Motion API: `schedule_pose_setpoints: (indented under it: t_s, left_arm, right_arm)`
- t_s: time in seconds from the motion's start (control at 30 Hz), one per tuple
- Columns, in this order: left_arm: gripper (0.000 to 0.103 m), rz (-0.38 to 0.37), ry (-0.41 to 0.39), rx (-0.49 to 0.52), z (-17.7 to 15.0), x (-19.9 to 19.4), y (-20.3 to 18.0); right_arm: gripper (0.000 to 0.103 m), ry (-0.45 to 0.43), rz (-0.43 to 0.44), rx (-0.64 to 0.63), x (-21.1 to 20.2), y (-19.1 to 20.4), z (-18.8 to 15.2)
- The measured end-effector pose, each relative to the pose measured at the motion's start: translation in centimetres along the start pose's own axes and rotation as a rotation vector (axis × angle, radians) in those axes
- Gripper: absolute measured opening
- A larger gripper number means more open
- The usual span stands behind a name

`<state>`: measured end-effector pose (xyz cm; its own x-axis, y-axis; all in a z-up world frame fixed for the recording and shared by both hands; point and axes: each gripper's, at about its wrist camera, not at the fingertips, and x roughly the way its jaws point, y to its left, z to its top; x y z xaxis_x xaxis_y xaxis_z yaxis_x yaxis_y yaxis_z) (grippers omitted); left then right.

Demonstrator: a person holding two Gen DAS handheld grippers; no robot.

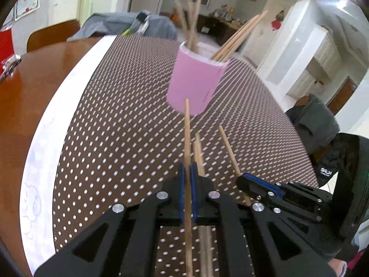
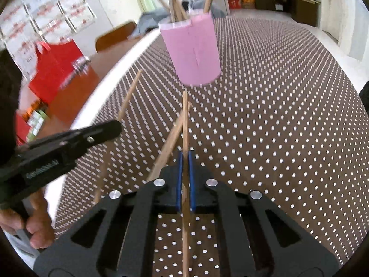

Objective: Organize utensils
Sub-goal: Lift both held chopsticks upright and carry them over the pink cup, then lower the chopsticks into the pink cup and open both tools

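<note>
A pink cup [image 1: 194, 82] stands on the brown dotted mat [image 1: 115, 115] with several wooden chopsticks in it; it also shows in the right wrist view [image 2: 193, 50]. My left gripper [image 1: 187, 175] is shut on a chopstick [image 1: 187, 133] that points toward the cup. My right gripper [image 2: 184, 161] is shut on another chopstick [image 2: 185, 120], also pointing at the cup. The right gripper shows at the right of the left view [image 1: 248, 183], and the left gripper at the left of the right view [image 2: 110, 128]. Another loose chopstick [image 1: 199, 154] lies on the mat under the grippers.
The mat lies on a white cloth [image 1: 57, 106] over a round wooden table [image 1: 27, 87]. Red boxes [image 2: 53, 69] stand at the table's left edge. A chair with grey clothes [image 1: 129, 25] is behind the table. A dark jacket [image 1: 316, 120] hangs at the right.
</note>
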<state>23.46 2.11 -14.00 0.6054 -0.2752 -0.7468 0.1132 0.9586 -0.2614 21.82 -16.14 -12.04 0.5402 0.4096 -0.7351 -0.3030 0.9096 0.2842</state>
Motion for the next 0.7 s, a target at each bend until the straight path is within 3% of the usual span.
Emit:
schedule_pose_setpoints:
  t_s: [0.13,0.37,0.7]
  left_arm:
    - [0.006,-0.042,-0.089,0.036,0.8,-1.8,-1.5]
    - [0.006,-0.084,-0.315,0.107,3.7,-5.4,-3.9]
    - [0.006,-0.097,-0.614,0.126,9.1,-6.8,-5.0]
  right_arm:
    - [0.006,-0.116,0.045,0.003,-3.1,-0.2,1.0]
    - [0.006,-0.328,0.109,0.001,-7.9,-0.2,4.4]
    - [0.006,-0.519,0.114,-0.037,-10.4,0.3,10.1]
